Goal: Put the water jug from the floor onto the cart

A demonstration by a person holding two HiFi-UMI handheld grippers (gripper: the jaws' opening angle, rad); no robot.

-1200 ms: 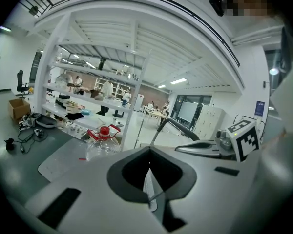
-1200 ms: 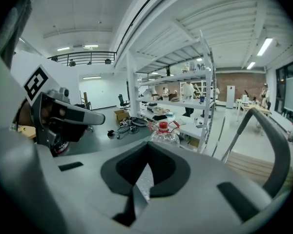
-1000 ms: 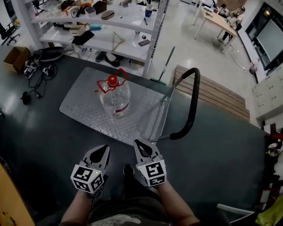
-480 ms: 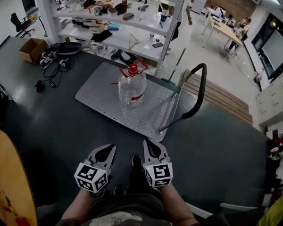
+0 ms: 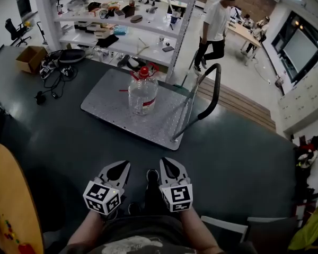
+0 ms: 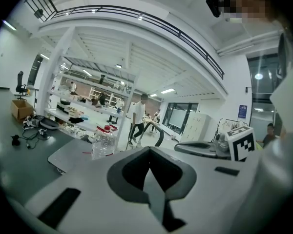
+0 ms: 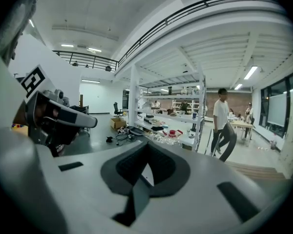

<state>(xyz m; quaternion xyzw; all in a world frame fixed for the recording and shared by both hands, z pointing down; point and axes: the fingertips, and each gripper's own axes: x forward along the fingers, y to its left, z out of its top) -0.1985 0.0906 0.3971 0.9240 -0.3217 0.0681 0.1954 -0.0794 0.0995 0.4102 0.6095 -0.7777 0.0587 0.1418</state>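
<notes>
The clear water jug (image 5: 142, 93) with a red cap stands upright on the grey metal platform of the cart (image 5: 106, 100), left of the cart's black handle (image 5: 211, 94). Both grippers hover low in the head view, close to my body and well short of the cart. My left gripper (image 5: 124, 166) is shut and holds nothing. My right gripper (image 5: 165, 162) is shut and empty too. The left gripper view has the jug (image 6: 102, 141) far ahead, beyond the closed left gripper (image 6: 148, 165). Over the closed right gripper (image 7: 145, 167), only the jug's red cap (image 7: 173, 132) shows.
White shelving (image 5: 122, 30) full of items stands behind the cart. A person in a white shirt (image 5: 216, 25) walks past the rack. Cables (image 5: 49, 78) and a cardboard box (image 5: 31, 58) lie at the left. A wooden pallet (image 5: 238, 107) sits right of the cart; a yellow round table (image 5: 10, 205) is at my left.
Both grippers have drawn back from the cart, which now lies farther off with the jug still on it. A person in a white shirt has walked into view by the shelving.
</notes>
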